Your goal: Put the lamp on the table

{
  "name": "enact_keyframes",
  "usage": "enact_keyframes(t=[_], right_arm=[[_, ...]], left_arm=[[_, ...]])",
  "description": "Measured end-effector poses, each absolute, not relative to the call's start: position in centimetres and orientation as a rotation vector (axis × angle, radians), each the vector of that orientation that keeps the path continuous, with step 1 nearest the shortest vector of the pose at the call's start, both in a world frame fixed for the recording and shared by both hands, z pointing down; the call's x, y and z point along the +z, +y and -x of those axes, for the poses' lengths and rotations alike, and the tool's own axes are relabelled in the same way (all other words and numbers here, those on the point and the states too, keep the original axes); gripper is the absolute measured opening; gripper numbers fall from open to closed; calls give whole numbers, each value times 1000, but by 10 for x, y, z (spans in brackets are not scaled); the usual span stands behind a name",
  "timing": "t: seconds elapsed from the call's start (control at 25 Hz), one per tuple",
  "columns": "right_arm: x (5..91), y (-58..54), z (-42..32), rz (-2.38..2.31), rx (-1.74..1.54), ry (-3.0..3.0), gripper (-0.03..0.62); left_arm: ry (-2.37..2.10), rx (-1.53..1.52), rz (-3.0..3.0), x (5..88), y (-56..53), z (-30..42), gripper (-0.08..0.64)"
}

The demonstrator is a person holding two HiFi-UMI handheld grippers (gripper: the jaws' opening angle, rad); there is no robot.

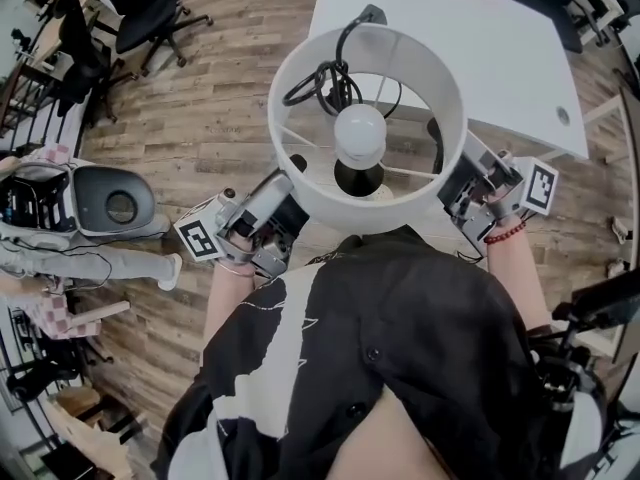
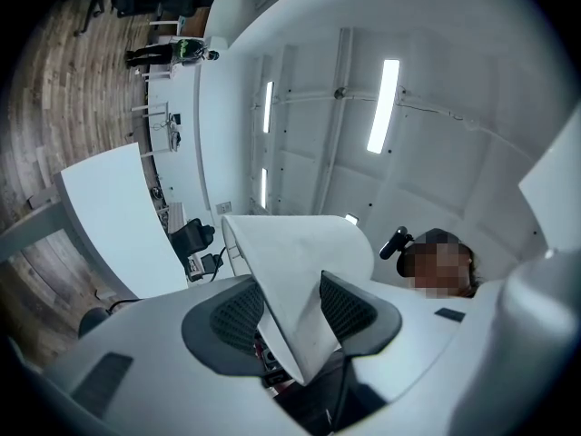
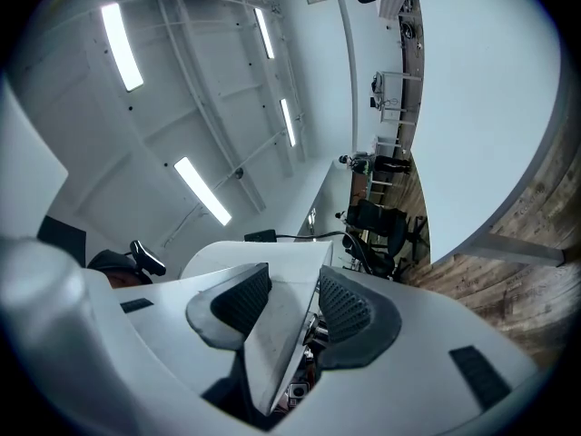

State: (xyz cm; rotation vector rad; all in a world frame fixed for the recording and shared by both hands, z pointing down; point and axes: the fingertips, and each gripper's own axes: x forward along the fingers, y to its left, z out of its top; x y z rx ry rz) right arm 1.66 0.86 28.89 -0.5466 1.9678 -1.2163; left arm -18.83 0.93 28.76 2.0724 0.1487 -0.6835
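Note:
The lamp hangs in the air, seen from above in the head view: a white drum shade [image 1: 380,211], a round white bulb [image 1: 360,131] inside it and a black cord [image 1: 320,85] coiled over the far rim. My left gripper [image 1: 288,200] is shut on the shade's left wall and my right gripper [image 1: 456,176] on its right wall. In the left gripper view the shade wall [image 2: 292,275] sits pinched between the ribbed pads of the left gripper [image 2: 295,312]. The right gripper [image 3: 292,305] clamps the shade wall [image 3: 280,339] the same way. The white table [image 1: 490,53] lies just beyond the lamp.
The floor is wood planks. Black office chairs [image 1: 150,13] stand at the far left. A person's legs [image 1: 90,263] and a grey seat [image 1: 115,203] are at the left. The table's right edge has a cable hole [image 1: 563,115]. The table top [image 2: 113,221] also shows beside the left gripper.

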Motion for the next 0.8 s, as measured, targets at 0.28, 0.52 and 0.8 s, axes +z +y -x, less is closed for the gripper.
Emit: enact_keyframes(t=[0.28, 0.52, 0.8], right_arm=[[279, -23, -19, 522, -1221, 1984, 173], [276, -50, -25, 495, -1223, 2005, 173], [273, -81, -35, 470, -1246, 2021, 173]], left_arm=[[117, -681, -2073, 279, -15, 185, 192], [92, -681, -2093, 280, -36, 181, 192], [66, -695, -2090, 276, -61, 168, 192]])
